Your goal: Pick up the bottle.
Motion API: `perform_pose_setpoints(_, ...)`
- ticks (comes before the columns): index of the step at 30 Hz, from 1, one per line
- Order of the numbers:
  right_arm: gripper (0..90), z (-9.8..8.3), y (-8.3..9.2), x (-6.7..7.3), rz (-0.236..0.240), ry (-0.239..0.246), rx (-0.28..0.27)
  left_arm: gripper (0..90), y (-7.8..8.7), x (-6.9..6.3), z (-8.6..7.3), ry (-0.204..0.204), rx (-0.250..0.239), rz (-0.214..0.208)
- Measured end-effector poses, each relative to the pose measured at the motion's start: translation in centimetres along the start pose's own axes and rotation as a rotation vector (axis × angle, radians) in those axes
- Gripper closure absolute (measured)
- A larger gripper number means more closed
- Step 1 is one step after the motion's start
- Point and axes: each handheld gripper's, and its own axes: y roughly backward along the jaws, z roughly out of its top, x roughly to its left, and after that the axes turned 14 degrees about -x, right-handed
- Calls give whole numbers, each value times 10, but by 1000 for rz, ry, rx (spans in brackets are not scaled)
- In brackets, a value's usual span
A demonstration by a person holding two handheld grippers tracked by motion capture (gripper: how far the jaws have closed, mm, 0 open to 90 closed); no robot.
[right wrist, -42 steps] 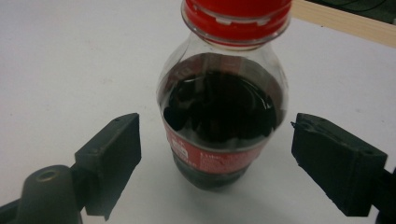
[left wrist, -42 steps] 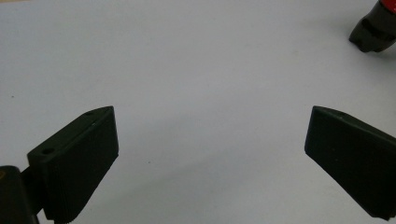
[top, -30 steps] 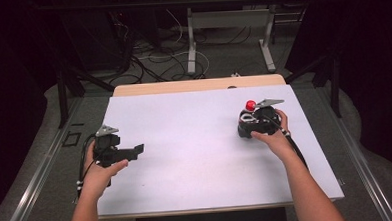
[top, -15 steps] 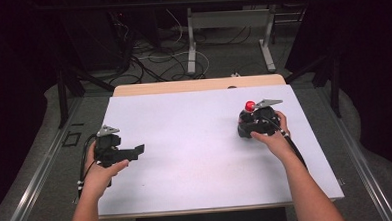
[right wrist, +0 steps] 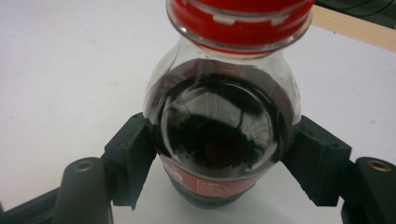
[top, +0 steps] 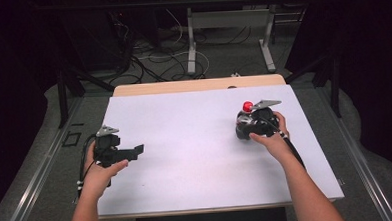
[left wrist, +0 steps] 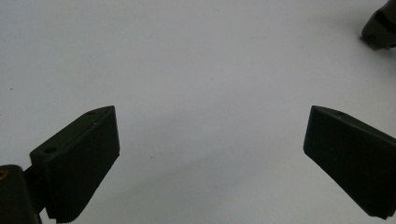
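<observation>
Right gripper view shows my right tool (right wrist: pixel 219 163) clamped on the bottle (right wrist: pixel 219 140), one jaw on each side of its rounded body just above the red label band, with the red cap (right wrist: pixel 239 21) at the top of the frame. The bottle holds dark liquid and stands near the far right corner of the white surface (top: pixel 195 140); in the high view I see its cap (top: pixel 247 106) poking up beside my right hand (top: pixel 270 137).

My worry is the grip itself. The pads sit on a curved, smooth shoulder, not a flat wall, so if I lift quickly the bottle could slide down or pivot between them. The liquid adds weight and would slosh, which might swing the base out. Squeezing harder could dent the thin plastic. A tip here could send it rolling toward the right edge.

My left tool (left wrist: pixel 205 158) rests near the left edge, jaws wide apart with nothing between them, too far off to steady anything.
</observation>
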Motion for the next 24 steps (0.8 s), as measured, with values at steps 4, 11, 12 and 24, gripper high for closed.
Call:
perform_pose_setpoints(4,293,4,6,7,26,7,-8,39,0,0,0,-1,2,-1)
perform_pose_setpoints(11,294,11,17,27,73,44,-28,42,0,-2,0,-2,-1,-5)
perform_pose_setpoints(12,294,12,19,30,83,49,-27,42,0,-3,1,-4,2,-5)
perform_pose_setpoints(24,295,22,37,78,205,97,-53,42,3,-10,5,30,-39,-39)
